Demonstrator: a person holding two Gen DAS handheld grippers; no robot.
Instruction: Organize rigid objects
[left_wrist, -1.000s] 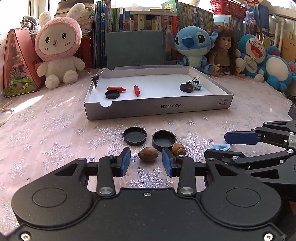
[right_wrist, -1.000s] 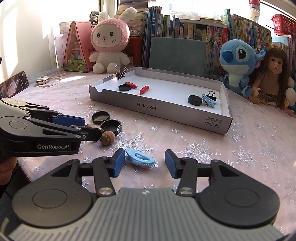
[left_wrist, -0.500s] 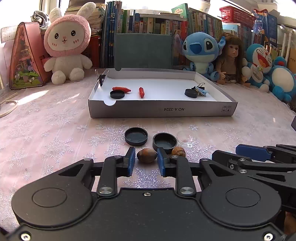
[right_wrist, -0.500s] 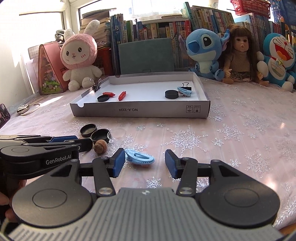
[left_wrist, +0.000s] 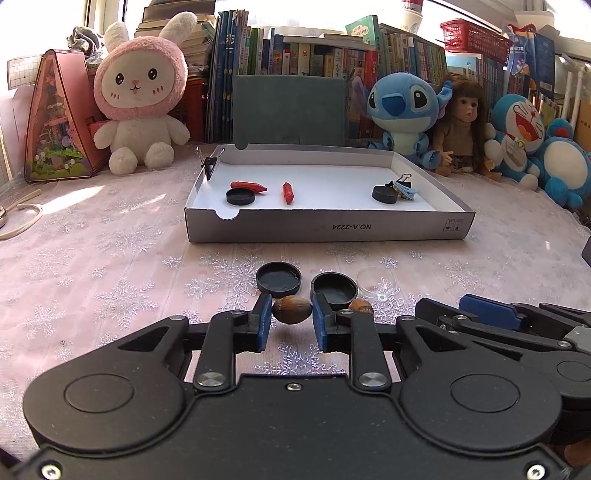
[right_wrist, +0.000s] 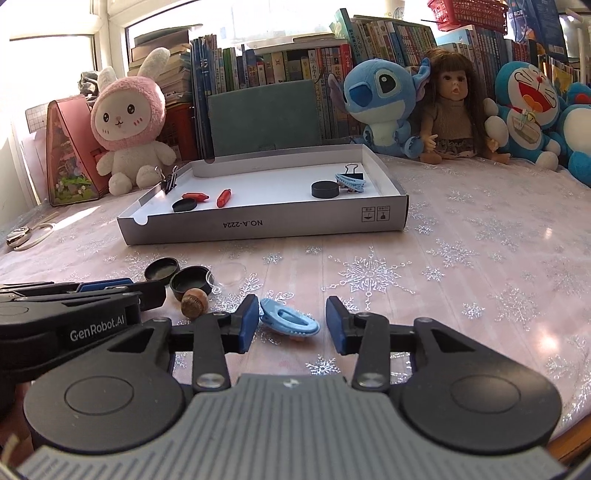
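My left gripper (left_wrist: 291, 321) is shut on a brown nut (left_wrist: 291, 310) and holds it just above the tablecloth. A second nut (left_wrist: 361, 306) lies to its right and also shows in the right wrist view (right_wrist: 194, 302). Two black caps (left_wrist: 279, 279) (left_wrist: 334, 287) and a clear lid (left_wrist: 376, 283) lie just beyond. My right gripper (right_wrist: 290, 325) is open around a light blue hair clip (right_wrist: 290, 322) on the table. The grey box tray (left_wrist: 328, 228) holds red pieces, black caps and clips.
Plush toys, a doll (left_wrist: 463, 122) and books line the back edge. A pink house model (left_wrist: 55, 122) stands at the far left. A cord (left_wrist: 18, 218) lies at the left. My left gripper's body (right_wrist: 66, 317) sits close beside my right gripper.
My left gripper's jaws closed onto the brown nut and lifted slightly. My right gripper swung to face the tray more squarely, staying open around the blue clip.
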